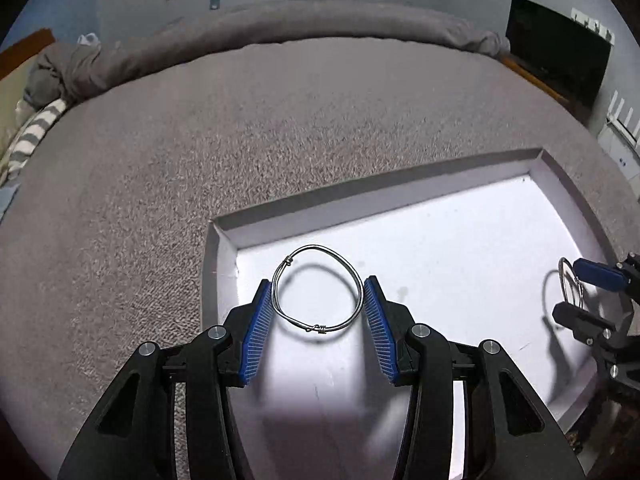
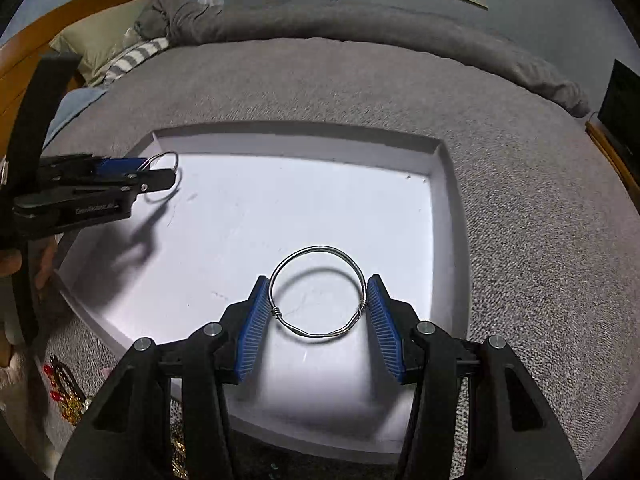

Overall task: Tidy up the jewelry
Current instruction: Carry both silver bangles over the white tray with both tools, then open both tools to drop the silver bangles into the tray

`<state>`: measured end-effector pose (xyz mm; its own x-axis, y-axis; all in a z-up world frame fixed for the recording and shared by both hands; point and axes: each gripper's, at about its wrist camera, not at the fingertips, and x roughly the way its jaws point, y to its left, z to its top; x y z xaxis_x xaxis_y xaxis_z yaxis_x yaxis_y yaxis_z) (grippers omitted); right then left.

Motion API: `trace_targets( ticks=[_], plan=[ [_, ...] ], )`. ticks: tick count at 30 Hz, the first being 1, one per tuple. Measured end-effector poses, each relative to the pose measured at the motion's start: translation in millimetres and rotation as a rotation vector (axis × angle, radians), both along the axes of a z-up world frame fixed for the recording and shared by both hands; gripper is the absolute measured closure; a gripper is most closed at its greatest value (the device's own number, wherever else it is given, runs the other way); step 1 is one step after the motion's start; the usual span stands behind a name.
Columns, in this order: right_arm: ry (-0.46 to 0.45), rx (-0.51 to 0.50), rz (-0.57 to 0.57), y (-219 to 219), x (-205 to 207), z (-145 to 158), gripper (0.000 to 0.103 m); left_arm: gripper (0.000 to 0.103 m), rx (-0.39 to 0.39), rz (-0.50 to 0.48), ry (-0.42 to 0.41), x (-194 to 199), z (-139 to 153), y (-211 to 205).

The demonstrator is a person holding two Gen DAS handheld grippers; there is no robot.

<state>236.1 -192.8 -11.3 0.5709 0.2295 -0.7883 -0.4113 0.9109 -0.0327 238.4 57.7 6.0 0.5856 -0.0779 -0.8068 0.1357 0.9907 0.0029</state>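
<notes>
The left gripper (image 1: 318,300) has its jaws pinching a silver wire bangle (image 1: 317,289) across its width, the blue ribbed pads (image 1: 258,326) pressing on opposite sides of the hoop. The right gripper (image 2: 319,300) holds a second wire bangle (image 2: 318,292) the same way. A hoop this thin offers little to pinch edge-on, so bracing it across its width probably keeps it from twisting or slipping out.

Both bangles hang just above the bare floor of a shallow white tray (image 2: 296,138), each throwing a ring-shaped shadow beneath it, so neither is set down yet. The tray lies on a grey bed cover (image 1: 240,128), and the two grippers sit well apart over it, likely so the bangles land in separate spots.

Each bangle is a loop of plain silvery wire, doubled in places, with small coiled wraps where the ends are bound. The left one looks slightly squashed out of round, the right one rounder. More jewelry, red and gold pieces (image 2: 64,394), lies on the cover beside the tray's near edge
</notes>
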Motion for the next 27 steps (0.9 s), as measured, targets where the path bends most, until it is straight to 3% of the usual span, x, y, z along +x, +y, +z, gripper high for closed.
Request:
trace_targets(
  ticks=[12,17,27],
  plan=[
    [-0.012,-0.061,0.003,13.6,10.0,0.9,0.053,0.054,0.012,0.01,0.03,7.3,-9.0,1.3],
    [-0.017,-0.06,0.004,13.7,10.6,1.0,0.053,0.048,0.012,0.01,0.029,1.5,-8.4,1.5],
    [-0.03,0.043,-0.001,1.1,7.7,8.0,0.044,0.046,0.008,0.013,-0.006,-2.9,-2.2,-0.1]
  ],
)
